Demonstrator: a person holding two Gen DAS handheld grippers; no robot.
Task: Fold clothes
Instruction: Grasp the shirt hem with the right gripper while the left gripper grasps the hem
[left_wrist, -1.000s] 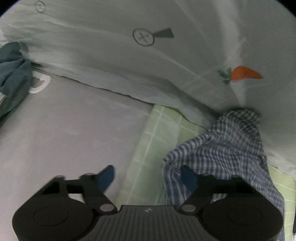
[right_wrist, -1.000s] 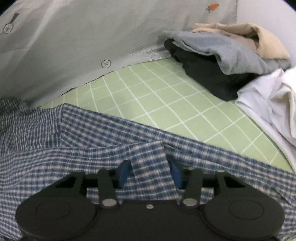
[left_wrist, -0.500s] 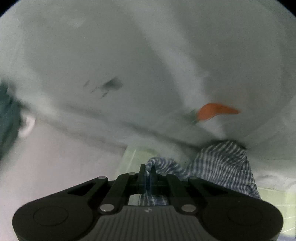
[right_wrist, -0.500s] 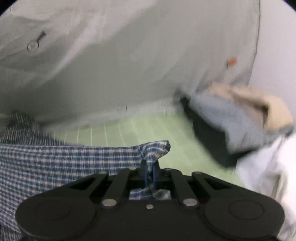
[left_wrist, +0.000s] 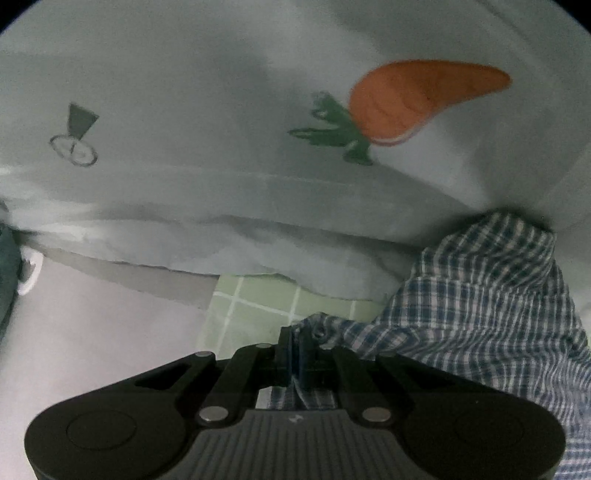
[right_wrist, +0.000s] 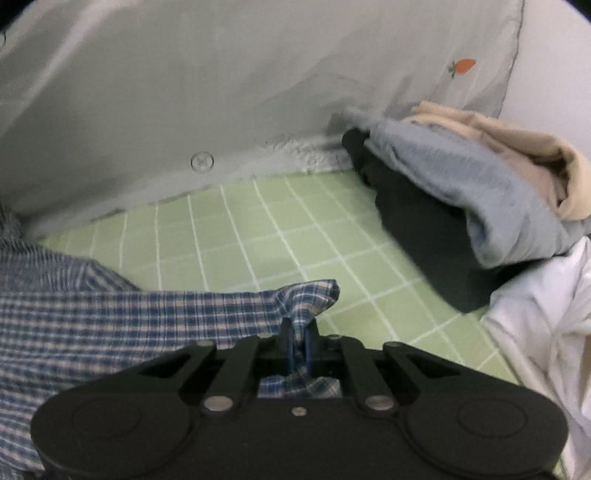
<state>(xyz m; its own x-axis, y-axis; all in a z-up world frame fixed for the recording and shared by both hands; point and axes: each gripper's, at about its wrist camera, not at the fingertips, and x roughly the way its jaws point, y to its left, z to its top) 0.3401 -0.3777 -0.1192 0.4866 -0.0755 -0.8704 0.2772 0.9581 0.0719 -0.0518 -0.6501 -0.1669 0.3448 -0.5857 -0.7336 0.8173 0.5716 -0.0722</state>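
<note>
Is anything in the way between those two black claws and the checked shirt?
No. Both the left gripper and the right gripper are shut directly on the checked shirt, with nothing visible between pads and cloth.

The checked shirt is thin woven cloth, matt and lightly crinkled, and beside it the green grid sheet looks like smooth, flat cloth. Behind the sheet hangs a pale grey cloth, soft and matt, printed with a flat orange carrot. Both grippers are matt black plastic with dull metal pins.
</note>
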